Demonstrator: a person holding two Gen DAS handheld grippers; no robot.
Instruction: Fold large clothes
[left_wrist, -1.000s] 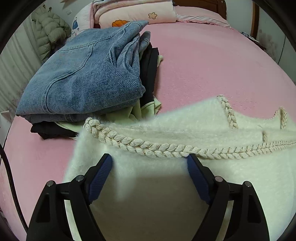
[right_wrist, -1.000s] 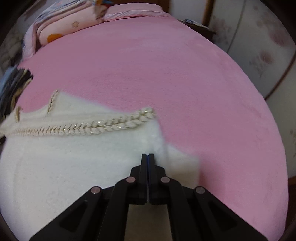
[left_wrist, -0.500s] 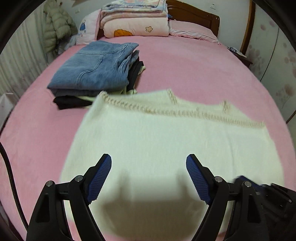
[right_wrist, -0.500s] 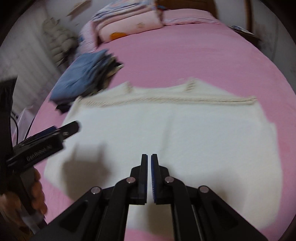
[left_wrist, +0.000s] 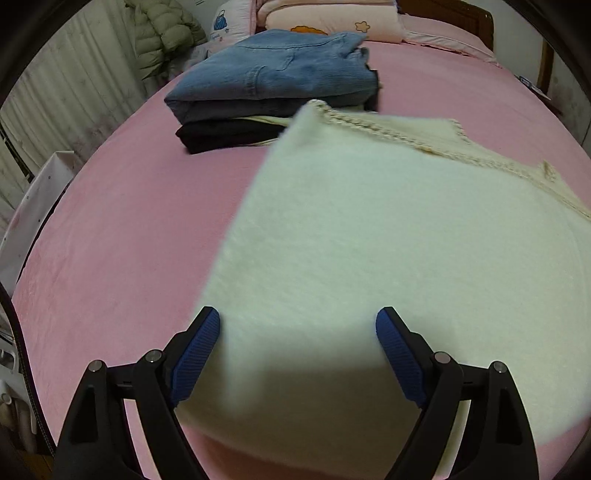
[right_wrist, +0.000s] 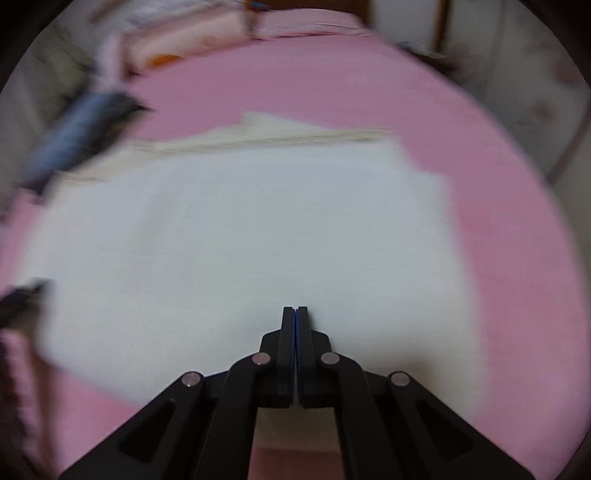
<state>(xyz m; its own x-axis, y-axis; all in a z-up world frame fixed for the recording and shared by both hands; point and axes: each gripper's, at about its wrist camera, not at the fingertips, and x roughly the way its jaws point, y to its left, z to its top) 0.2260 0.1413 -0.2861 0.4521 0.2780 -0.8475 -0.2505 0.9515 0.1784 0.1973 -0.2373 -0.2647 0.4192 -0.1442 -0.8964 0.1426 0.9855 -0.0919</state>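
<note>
Currently the cream sweater (left_wrist: 388, 240) lies flat on the pink bed (left_wrist: 122, 229) beside the folded jeans (left_wrist: 280, 70), under the wide-open left gripper (left_wrist: 297, 332); right gripper (right_wrist: 295, 314) closed, empty.

Cream sweater (left_wrist: 388, 240) with braided trim; pink bed cover (left_wrist: 129, 229); blue denim jeans (left_wrist: 280, 70); black garment (left_wrist: 225, 134) beneath.

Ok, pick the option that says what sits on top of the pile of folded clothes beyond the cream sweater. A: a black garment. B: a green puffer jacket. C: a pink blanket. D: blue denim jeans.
D: in the left wrist view the folded blue denim jeans lie on top of the pile, with a black garment beneath them, beyond the cream sweater.
</note>
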